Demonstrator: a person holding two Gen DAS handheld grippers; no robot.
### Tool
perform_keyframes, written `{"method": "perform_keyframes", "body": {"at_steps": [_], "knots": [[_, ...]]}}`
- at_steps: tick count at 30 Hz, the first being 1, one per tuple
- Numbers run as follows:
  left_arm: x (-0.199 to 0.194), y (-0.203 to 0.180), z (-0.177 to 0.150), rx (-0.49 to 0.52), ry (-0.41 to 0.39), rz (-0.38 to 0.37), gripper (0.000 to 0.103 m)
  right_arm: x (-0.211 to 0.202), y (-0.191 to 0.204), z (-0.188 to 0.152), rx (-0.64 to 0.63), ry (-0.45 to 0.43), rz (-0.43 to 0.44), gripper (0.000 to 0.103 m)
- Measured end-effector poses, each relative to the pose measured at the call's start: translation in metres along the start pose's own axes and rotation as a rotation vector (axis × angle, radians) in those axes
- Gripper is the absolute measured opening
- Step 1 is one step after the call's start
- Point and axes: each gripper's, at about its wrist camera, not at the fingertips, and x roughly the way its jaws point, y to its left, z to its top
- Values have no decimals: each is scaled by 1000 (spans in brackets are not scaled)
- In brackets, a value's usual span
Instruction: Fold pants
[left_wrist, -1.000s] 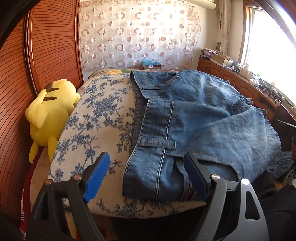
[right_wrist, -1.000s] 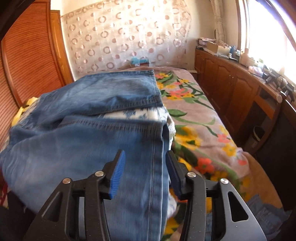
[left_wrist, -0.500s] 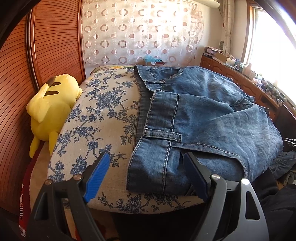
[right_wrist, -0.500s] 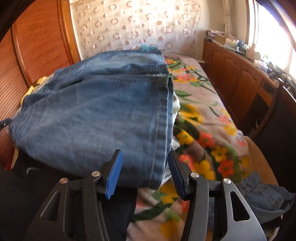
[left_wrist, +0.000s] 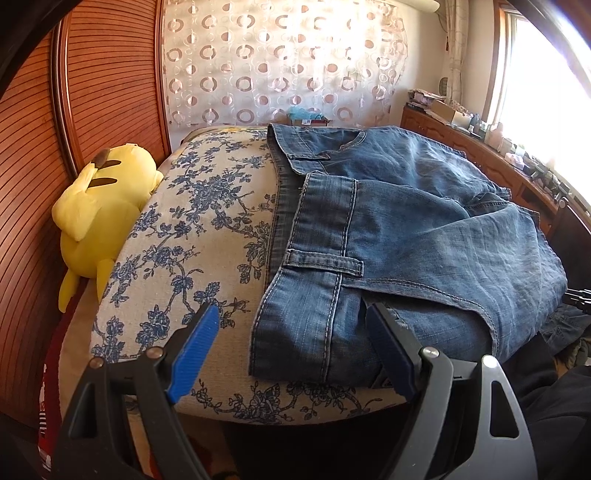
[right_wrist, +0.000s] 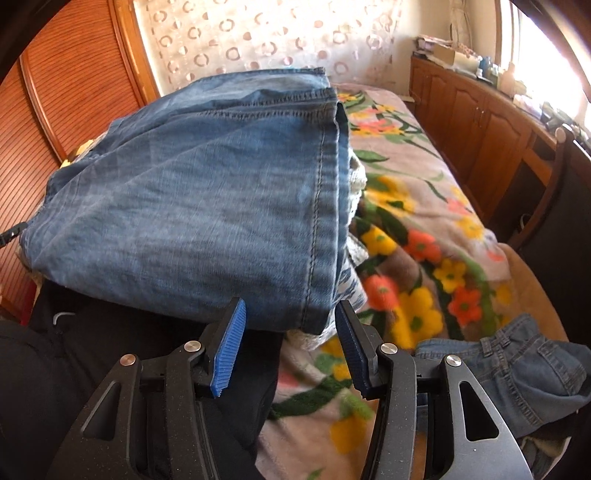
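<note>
Folded blue denim pants (left_wrist: 399, 236) lie on a blue-flowered cushion (left_wrist: 199, 229), waistband toward the left. My left gripper (left_wrist: 291, 343) is open and empty, just in front of the waistband's near corner. In the right wrist view the pants (right_wrist: 199, 199) show their folded leg end with its hems stacked. My right gripper (right_wrist: 290, 332) is open and empty, its jaws either side of the near right corner of the pants, just short of the cloth.
A yellow plush toy (left_wrist: 99, 218) lies between the cushion and the wooden slatted wall (left_wrist: 33, 206). A flowered blanket (right_wrist: 424, 229) covers the bed to the right. Another denim garment (right_wrist: 517, 373) lies at the bed's near right. Wooden cabinets (right_wrist: 491, 125) line the window side.
Both grippers have drawn back from the pants. The right gripper, which had the leg cloth between its jaws, now sits at the near corner with the cloth free.
</note>
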Motion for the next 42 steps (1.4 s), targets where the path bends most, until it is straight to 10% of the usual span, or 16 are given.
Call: {"method": "perform_keyframes", "body": {"at_steps": [7,22,42], "knots": [[0,2,-1,-4,1,4,82,-5,0,1,-18,7,-3,4],[-2,7,-5,-10,6,-10,81,-51,20,65,-39,-257,18,1],[-4,8,-14,-13,11,-89,24,-36,27,80,-38,-272,-8,1]]}}
